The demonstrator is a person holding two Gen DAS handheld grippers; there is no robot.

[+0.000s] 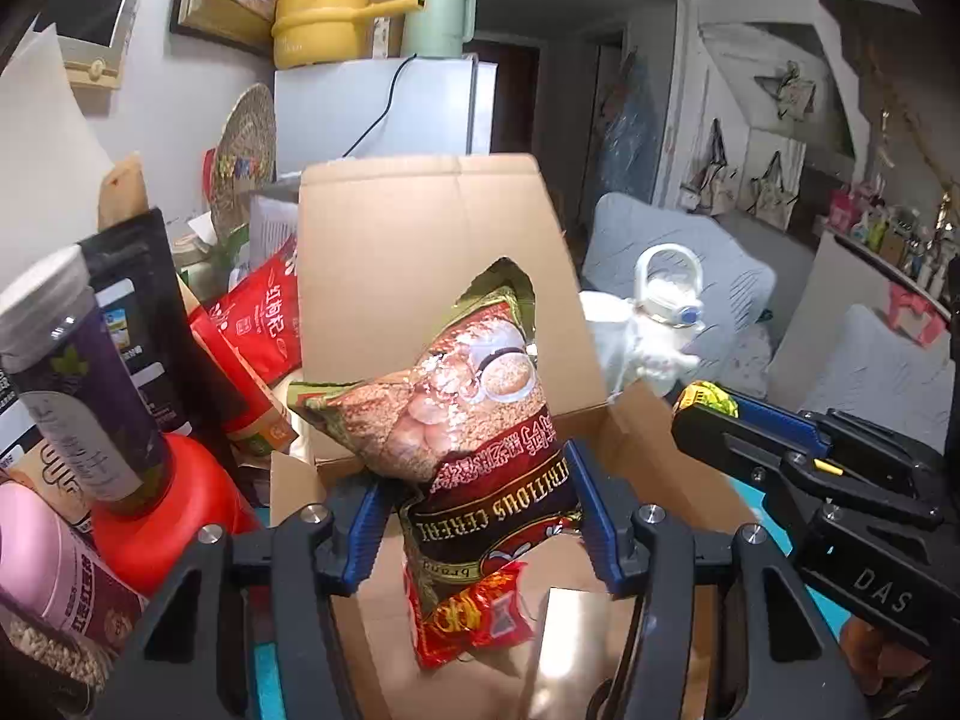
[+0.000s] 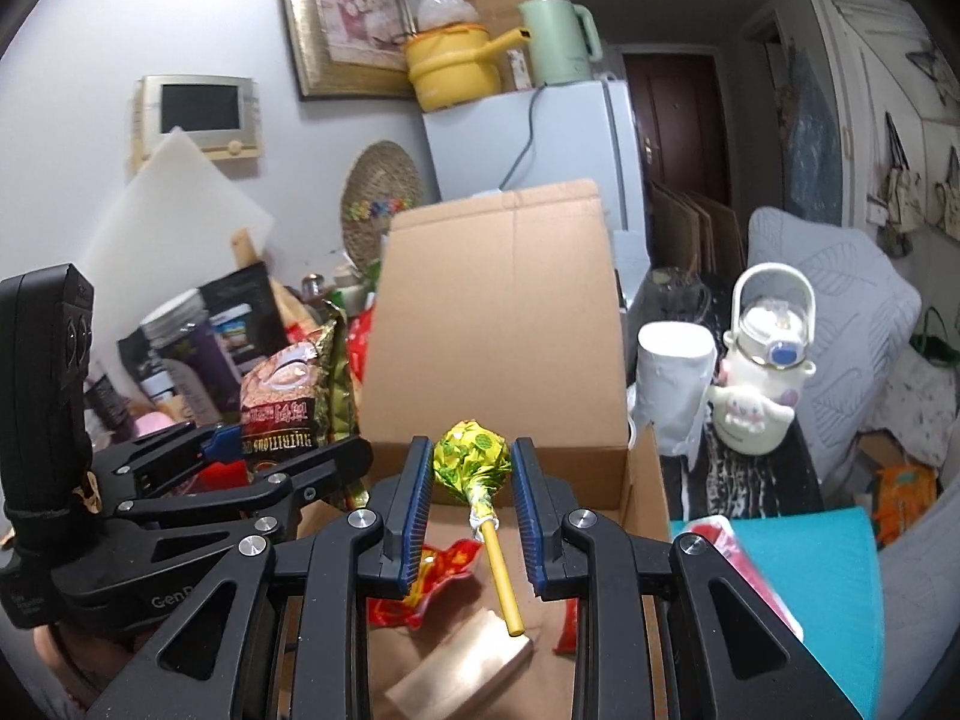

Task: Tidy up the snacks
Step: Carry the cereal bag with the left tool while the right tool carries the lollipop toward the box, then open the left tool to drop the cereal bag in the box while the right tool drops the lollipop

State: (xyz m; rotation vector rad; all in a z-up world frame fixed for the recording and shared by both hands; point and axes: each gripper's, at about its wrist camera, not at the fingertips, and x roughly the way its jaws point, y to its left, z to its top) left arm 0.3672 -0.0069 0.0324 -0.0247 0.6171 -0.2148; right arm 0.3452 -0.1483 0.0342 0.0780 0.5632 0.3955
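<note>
My left gripper (image 1: 477,474) is shut on a brown and gold cereal bag (image 1: 462,420) and holds it upright over the open cardboard box (image 1: 420,252). The bag also shows at the left of the right wrist view (image 2: 288,396). My right gripper (image 2: 472,468) is shut on a lollipop (image 2: 474,456) in a yellow-green wrapper, its yellow stick (image 2: 503,582) pointing down toward me, above the box (image 2: 498,312). In the left wrist view the right gripper (image 1: 702,402) enters from the right with the lollipop (image 1: 711,396) at its tips.
Jars, a red bottle (image 1: 150,516) and snack bags (image 1: 264,312) crowd the left of the box. A white paper roll (image 2: 672,396) and a white character bottle (image 2: 762,384) stand to the right. A red wrapper (image 2: 432,582) and a tan packet (image 2: 468,666) lie in the box. A teal mat (image 2: 816,576) lies right.
</note>
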